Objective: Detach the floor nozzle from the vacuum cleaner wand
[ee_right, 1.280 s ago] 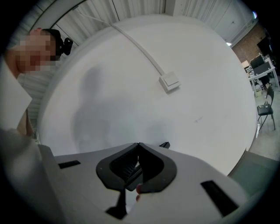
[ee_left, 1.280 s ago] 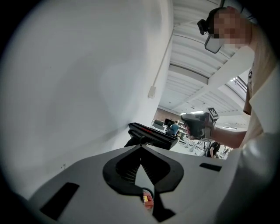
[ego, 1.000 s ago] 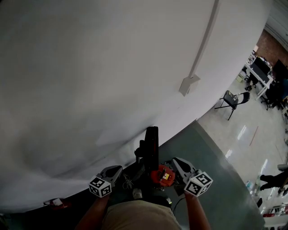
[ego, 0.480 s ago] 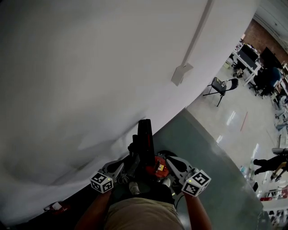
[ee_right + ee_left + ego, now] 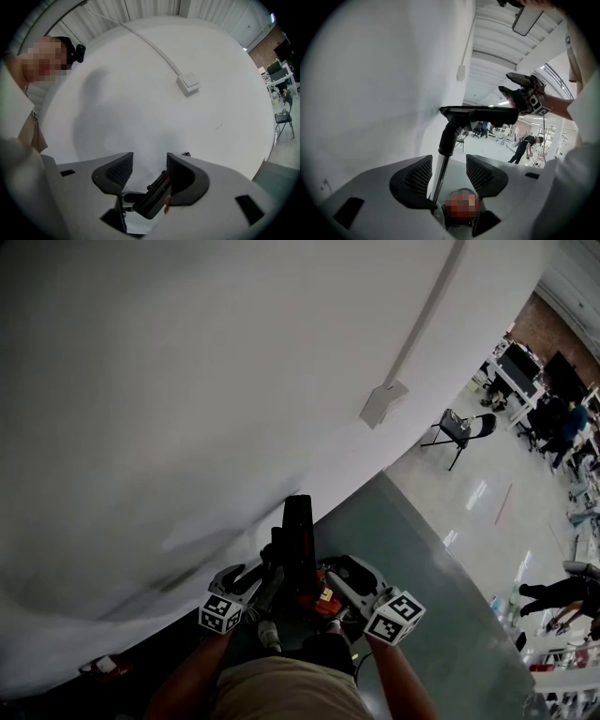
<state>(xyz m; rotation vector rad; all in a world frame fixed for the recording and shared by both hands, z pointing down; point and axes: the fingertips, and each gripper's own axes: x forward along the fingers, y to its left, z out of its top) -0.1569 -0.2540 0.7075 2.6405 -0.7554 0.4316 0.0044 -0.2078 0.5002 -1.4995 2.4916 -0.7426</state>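
The vacuum stands against the wall with its black floor nozzle topmost and a red body low down. In the left gripper view the nozzle is a dark bar on a black neck, and the silver wand runs down between my jaws, close to the left pad. My left gripper is opening, its pads off the wand. My right gripper is opening too, with a black part of the vacuum low between its jaws, untouched.
A white wall fills most of the view, with a conduit and switch box. A green floor strip runs right of the vacuum. A folding chair, desks and people stand far right. A small red thing lies bottom left.
Both grippers' jaws have spread apart. The left gripper has sunk lower beside the wand. The right gripper has shifted slightly left, toward the vacuum.
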